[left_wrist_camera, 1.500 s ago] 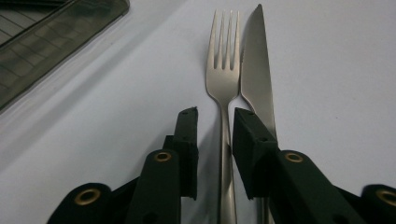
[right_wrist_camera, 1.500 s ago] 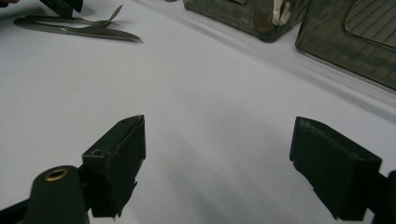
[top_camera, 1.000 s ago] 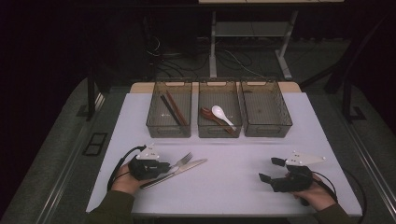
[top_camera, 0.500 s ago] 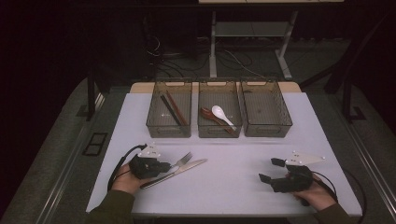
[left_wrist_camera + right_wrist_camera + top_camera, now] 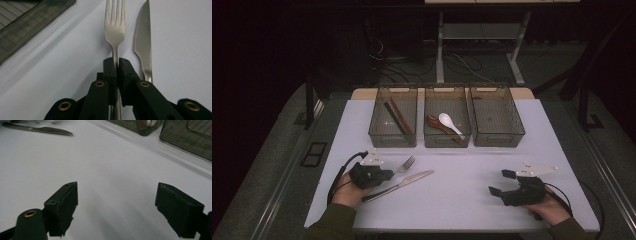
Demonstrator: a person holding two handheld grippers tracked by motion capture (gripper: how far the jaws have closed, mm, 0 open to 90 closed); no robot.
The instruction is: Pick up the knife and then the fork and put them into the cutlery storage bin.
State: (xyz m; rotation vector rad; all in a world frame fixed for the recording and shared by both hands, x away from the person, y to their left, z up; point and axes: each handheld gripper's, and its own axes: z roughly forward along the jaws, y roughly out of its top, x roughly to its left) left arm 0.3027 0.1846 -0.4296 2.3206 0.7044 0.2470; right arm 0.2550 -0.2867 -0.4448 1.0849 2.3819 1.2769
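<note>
A steel fork (image 5: 114,30) lies on the white table (image 5: 462,195) with its tines pointing away, and my left gripper (image 5: 117,65) is shut on its handle. In the high view the left gripper (image 5: 384,174) sits at the front left with the fork (image 5: 406,164) sticking out toward the bins. A table knife (image 5: 143,47) lies right beside the fork, and the same knife (image 5: 399,185) runs diagonally in the high view. My right gripper (image 5: 501,183) rests at the front right, open, with nothing between its jaws (image 5: 116,207).
Three dark mesh bins stand in a row at the back: the left bin (image 5: 393,120) holds chopsticks, the middle bin (image 5: 447,120) a white spoon (image 5: 448,121) and a dark spoon, the right bin (image 5: 497,117) has nothing visible in it. The knife (image 5: 37,129) shows far off in the right gripper view.
The left hand has shifted slightly over the fork's handle. The right hand and everything else on the table stand as before.
</note>
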